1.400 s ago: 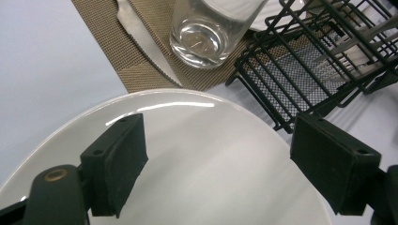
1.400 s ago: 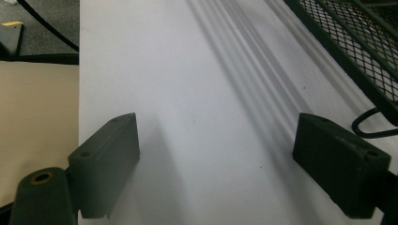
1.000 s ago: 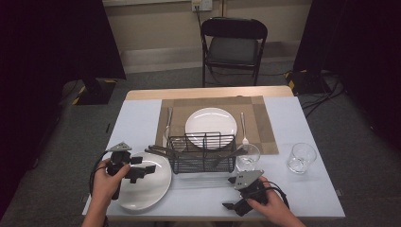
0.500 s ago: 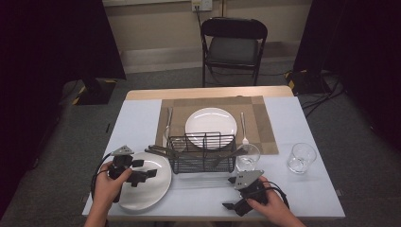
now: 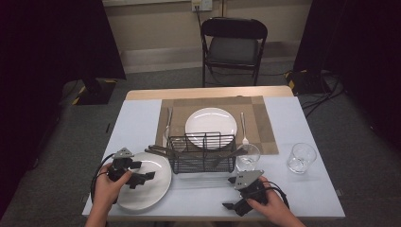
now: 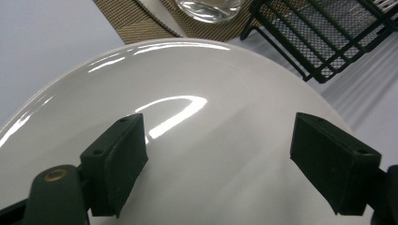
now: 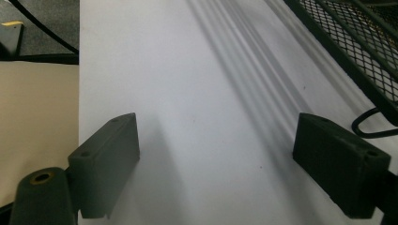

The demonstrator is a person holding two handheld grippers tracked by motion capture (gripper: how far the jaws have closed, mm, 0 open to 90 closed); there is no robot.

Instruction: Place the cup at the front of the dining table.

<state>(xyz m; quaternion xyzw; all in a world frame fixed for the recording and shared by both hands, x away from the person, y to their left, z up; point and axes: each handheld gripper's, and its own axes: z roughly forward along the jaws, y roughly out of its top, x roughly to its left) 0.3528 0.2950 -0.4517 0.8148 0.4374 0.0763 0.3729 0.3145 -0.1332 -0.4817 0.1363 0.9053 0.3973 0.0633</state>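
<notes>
A white plate [image 5: 156,187] lies at the front left of the table, and my left gripper [image 5: 143,170] hovers open over its left half. In the left gripper view the jaws stand wide apart above the glossy plate [image 6: 211,79] with nothing between them. My right gripper [image 5: 230,193] rests open near the front edge, in front of the black wire basket [image 5: 202,152]. The right gripper view shows the right gripper [image 7: 216,164] spread over the bare white table [image 7: 187,93], with the basket [image 7: 366,47] at its upper right.
A second white plate [image 5: 210,124] sits on a brown placemat [image 5: 265,123] with a fork [image 5: 244,127] beside it. Utensil handles [image 5: 158,150] stick out of the basket's left side. Two clear glasses [image 5: 248,155] [image 5: 301,158] stand to the right. A chair [image 5: 234,45] stands beyond the table.
My left gripper has shifted slightly over the front plate, still open. The right gripper has stayed in place.
</notes>
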